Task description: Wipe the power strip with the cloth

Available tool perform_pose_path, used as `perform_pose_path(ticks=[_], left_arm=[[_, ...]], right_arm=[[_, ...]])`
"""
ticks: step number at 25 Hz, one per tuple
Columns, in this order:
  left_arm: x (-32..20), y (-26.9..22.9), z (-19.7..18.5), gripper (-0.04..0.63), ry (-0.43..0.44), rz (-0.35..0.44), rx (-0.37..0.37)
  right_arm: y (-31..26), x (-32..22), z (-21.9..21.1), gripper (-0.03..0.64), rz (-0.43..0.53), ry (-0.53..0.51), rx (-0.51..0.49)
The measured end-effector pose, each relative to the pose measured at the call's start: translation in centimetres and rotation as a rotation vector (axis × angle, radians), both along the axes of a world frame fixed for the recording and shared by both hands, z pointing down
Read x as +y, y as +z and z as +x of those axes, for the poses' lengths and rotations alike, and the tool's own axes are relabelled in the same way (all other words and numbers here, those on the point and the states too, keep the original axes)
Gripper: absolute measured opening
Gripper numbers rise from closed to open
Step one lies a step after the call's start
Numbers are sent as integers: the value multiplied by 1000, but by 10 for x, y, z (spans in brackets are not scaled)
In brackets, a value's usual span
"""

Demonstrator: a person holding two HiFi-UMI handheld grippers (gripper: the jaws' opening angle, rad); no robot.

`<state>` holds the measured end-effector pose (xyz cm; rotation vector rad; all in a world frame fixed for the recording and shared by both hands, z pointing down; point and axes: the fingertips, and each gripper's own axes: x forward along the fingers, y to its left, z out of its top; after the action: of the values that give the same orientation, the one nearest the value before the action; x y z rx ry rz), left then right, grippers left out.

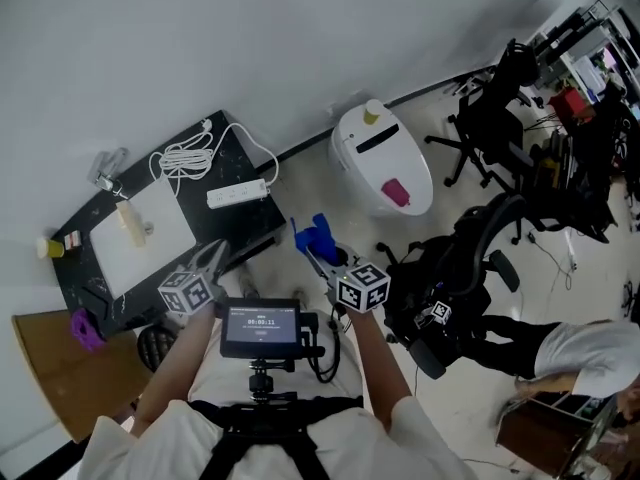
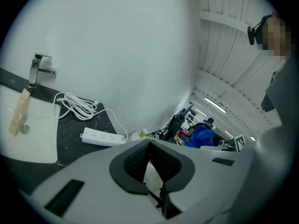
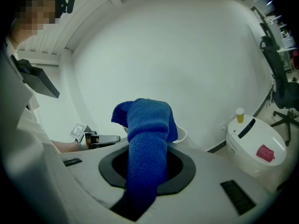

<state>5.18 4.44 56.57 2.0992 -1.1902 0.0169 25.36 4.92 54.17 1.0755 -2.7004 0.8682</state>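
Note:
The white power strip (image 1: pixel 238 194) lies on the dark counter (image 1: pixel 222 230) near its right end, with its white cable coiled (image 1: pixel 185 158) behind it. In the left gripper view the power strip (image 2: pixel 103 137) sits ahead and left of my left gripper (image 2: pixel 149 146), whose jaws are shut on nothing. That left gripper (image 1: pixel 214 254) hovers over the counter's near edge, short of the strip. My right gripper (image 1: pixel 320 251) is off the counter's right end, over the floor, shut on a blue cloth (image 1: pixel 316 234). The cloth (image 3: pixel 148 139) stands bunched above the right gripper (image 3: pixel 147 160).
A white sink basin (image 1: pixel 140 230) with a faucet (image 2: pixel 36 70) fills the counter's left part. A white rounded appliance (image 1: pixel 383 158) stands on the floor to the right. Office chairs (image 1: pixel 500 118) and a person (image 1: pixel 585 353) are further right. A purple object (image 1: pixel 85 330) lies near a brown board.

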Motion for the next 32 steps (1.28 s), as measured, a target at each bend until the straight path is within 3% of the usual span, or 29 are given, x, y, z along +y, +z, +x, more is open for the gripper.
perform_pose_path(ticks=[8, 19, 23, 32], left_arm=[[58, -5, -2, 6, -131, 29, 29], [126, 5, -20, 6, -164, 20, 30], [147, 8, -44, 6, -166, 16, 34], [189, 5, -134, 6, -132, 47, 14]], right_arm=[[-5, 42, 7, 94, 28, -91, -10], [6, 86, -13, 94, 24, -124, -39], [11, 101, -34, 94, 21, -118, -40], [4, 125, -108, 94, 41, -61, -45]])
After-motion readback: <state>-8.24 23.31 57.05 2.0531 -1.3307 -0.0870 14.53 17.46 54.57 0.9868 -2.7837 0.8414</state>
